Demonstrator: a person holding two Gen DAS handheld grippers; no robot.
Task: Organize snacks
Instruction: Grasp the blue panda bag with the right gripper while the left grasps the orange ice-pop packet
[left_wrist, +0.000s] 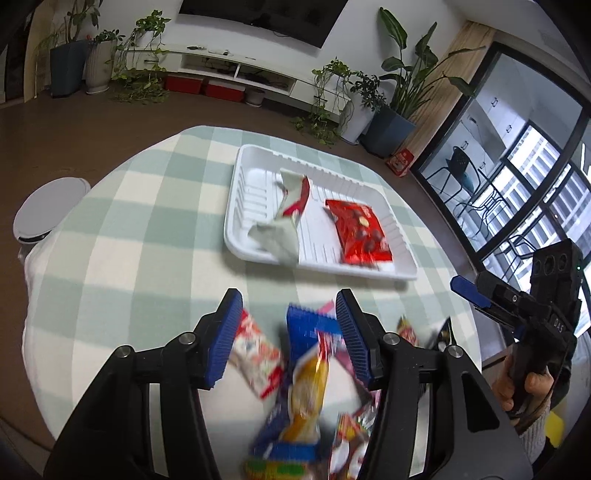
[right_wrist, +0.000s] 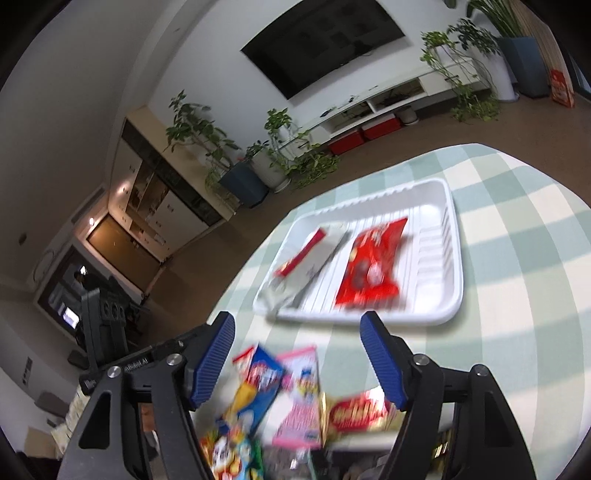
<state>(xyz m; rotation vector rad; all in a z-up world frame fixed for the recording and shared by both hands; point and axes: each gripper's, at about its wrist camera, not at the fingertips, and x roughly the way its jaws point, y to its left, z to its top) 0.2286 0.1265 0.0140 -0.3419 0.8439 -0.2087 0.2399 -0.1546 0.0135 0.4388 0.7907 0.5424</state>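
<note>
A white ribbed tray sits on the checked tablecloth. In it lie a red chocolate packet and a silvery-white packet with a red stripe. A pile of loose snack packets lies nearer me: a blue and yellow one, a white and red one, a pink one, a red and gold one. My left gripper is open and empty above the pile. My right gripper is open and empty above the pile; its body shows in the left wrist view.
The round table has a green and white checked cloth. A white round stool stands beside it. Potted plants, a TV unit and glass doors lie beyond.
</note>
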